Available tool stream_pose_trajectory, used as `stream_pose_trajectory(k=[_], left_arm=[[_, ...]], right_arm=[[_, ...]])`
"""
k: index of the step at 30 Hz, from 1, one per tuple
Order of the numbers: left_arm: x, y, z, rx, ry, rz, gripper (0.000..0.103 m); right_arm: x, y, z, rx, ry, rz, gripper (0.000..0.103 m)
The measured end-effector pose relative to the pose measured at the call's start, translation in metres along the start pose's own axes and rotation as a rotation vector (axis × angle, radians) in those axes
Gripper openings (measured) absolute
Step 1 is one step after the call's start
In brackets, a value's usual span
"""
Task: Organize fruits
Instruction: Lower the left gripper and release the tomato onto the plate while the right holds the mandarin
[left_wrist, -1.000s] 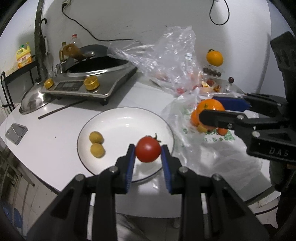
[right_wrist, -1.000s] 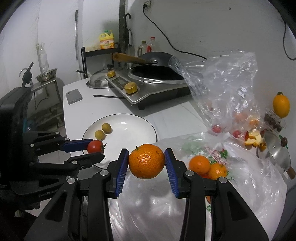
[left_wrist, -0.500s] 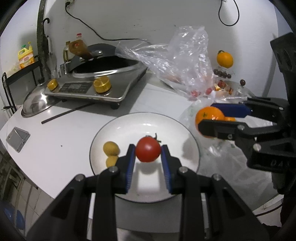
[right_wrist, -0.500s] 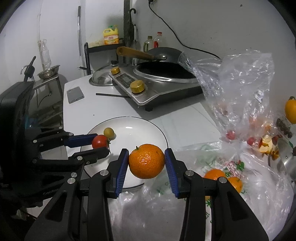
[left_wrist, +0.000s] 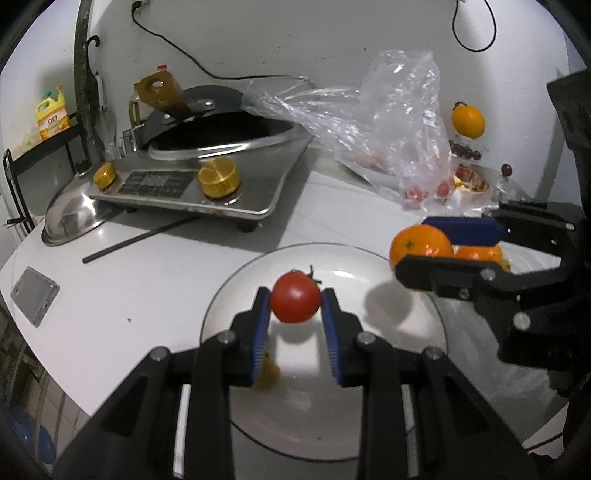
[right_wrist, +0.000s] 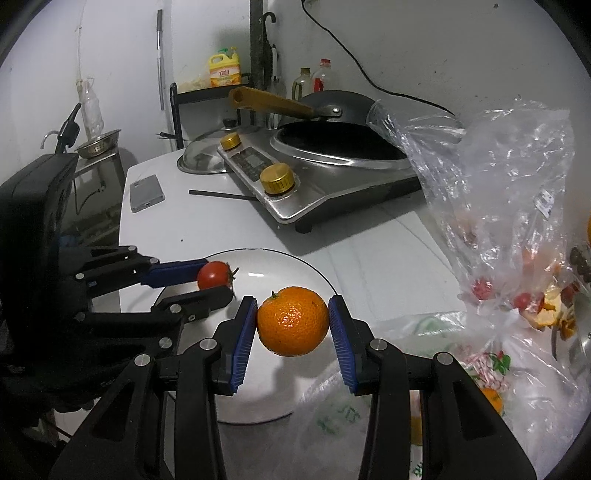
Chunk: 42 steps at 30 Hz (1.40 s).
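Tomato (left_wrist: 295, 301) sits pinched between the blue pads of my left gripper (left_wrist: 295, 306), held in the air above the white plate (left_wrist: 399, 332). My right gripper (right_wrist: 292, 321) is clamped on an orange (right_wrist: 292, 320), its pads pressing both sides, hanging over the plate's right edge where the plate meets the printed plastic bag (right_wrist: 461, 398). From the left camera I see the right gripper coming in from the side, just beside the tomato but apart from it. 1 small yellow fruit (left_wrist: 269, 373) lies on the plate, mostly hidden behind my left finger. 2 more oranges (right_wrist: 491, 400) show through the printed bag. Behind, a crumpled clear bag (right_wrist: 509, 177) leans against the induction cooker (right_wrist: 332, 184) with its black wok. Near the table's far corner lie a phone (right_wrist: 146, 192) and a dark stick (right_wrist: 221, 194).
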<state>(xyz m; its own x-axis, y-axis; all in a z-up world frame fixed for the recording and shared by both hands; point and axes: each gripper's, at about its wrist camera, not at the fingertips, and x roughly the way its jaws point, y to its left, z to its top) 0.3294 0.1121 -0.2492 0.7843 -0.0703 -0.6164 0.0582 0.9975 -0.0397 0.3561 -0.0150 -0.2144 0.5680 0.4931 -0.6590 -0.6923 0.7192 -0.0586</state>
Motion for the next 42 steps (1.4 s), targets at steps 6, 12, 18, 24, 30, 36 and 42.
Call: stream_pose_trajectory(k=[6, 12, 18, 24, 30, 36, 42], left_arm=[[0.011, 0.011, 0.007, 0.000, -0.004, 0.017, 0.029], [0.021, 0.018, 0.012, 0.007, 0.000, 0.036, 0.029], [0.031, 0.024, 0.012, 0.005, 0.015, 0.068, 0.029], [0.040, 0.026, 0.009, 0.020, 0.041, 0.088, 0.029], [0.042, 0.025, 0.007, 0.036, 0.049, 0.085, 0.029], [0.043, 0.021, 0.004, 0.061, 0.066, 0.074, 0.029], [0.044, 0.019, -0.001, 0.075, 0.086, 0.086, 0.030]], right_arm=[[0.012, -0.003, 0.005, 0.007, 0.002, 0.008, 0.042], [0.020, -0.004, 0.008, 0.011, 0.002, 0.012, 0.042], [0.028, -0.007, 0.010, 0.022, 0.004, 0.014, 0.042], [0.034, -0.008, 0.010, 0.024, 0.009, 0.020, 0.042], [0.039, -0.011, 0.009, 0.031, 0.016, 0.021, 0.042], [0.038, -0.012, 0.008, 0.036, 0.016, 0.020, 0.042], [0.040, -0.012, 0.009, 0.036, 0.018, 0.019, 0.042]])
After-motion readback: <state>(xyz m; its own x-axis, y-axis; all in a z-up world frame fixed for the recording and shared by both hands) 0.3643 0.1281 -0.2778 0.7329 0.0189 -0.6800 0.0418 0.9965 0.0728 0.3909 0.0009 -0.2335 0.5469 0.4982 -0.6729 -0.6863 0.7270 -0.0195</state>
